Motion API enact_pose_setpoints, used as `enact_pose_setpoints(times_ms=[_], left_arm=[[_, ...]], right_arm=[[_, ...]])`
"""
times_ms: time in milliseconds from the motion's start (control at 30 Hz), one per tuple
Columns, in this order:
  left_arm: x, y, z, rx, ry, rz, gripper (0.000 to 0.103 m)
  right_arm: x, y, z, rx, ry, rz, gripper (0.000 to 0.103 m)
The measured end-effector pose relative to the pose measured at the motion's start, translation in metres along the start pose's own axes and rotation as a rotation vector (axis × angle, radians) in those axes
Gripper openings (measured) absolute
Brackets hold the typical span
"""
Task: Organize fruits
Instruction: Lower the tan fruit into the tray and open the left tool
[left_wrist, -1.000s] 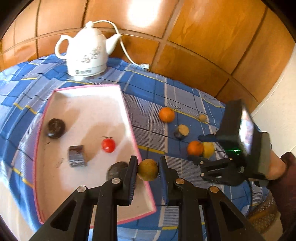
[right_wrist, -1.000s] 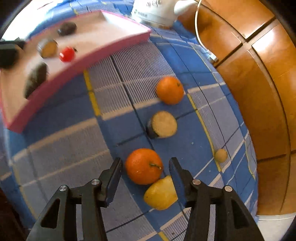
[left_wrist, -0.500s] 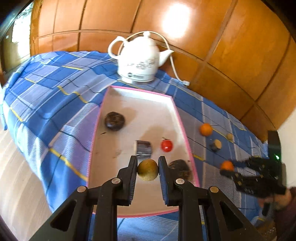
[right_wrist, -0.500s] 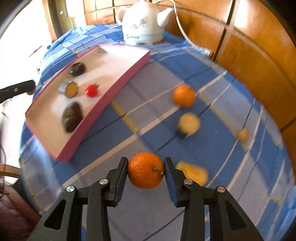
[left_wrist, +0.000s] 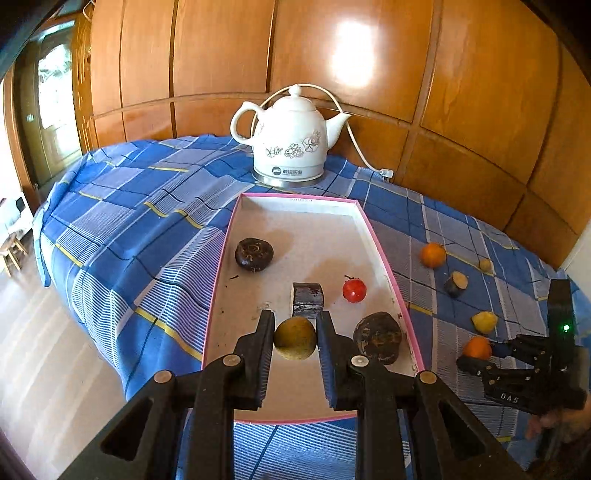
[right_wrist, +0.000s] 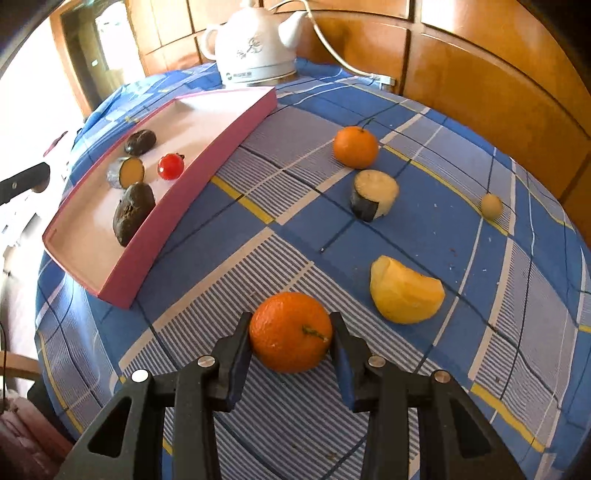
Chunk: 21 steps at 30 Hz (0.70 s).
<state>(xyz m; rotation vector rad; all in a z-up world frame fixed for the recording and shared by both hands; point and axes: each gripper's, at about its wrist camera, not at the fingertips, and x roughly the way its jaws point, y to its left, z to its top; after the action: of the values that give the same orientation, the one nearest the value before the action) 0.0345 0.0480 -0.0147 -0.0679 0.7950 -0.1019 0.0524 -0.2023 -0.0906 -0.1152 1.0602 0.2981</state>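
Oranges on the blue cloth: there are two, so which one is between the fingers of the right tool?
The near orange, beside the yellow fruit piece, is gripped by the right tool. The other orange lies free, farther off, next to the dark-skinned cut piece.

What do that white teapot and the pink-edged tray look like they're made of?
The teapot looks like glazed ceramic: glossy white with a printed flower pattern, though coated metal or plastic is possible. The tray looks like matte cardboard: thin, straight pink-edged walls, like a box lid.

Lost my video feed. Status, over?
Left gripper shut on greenish-yellow fruit, over pink tray. Right gripper shut on orange. Nothing blocking.
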Motion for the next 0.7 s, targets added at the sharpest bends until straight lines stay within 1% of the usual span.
enact_pose_setpoints(times_ms=[267, 700], left_arm=[[-0.002, -0.009, -0.004, 0.028, -0.016, 0.006, 0.024], [0.000, -0.012, -0.007, 0.033, -0.010, 0.010, 0.024]], right_arm=[[-0.002, -0.002, -0.008, 0.026, -0.050, 0.004, 0.040], [-0.004, -0.002, -0.011, 0.040, -0.085, 0.000, 0.040]])
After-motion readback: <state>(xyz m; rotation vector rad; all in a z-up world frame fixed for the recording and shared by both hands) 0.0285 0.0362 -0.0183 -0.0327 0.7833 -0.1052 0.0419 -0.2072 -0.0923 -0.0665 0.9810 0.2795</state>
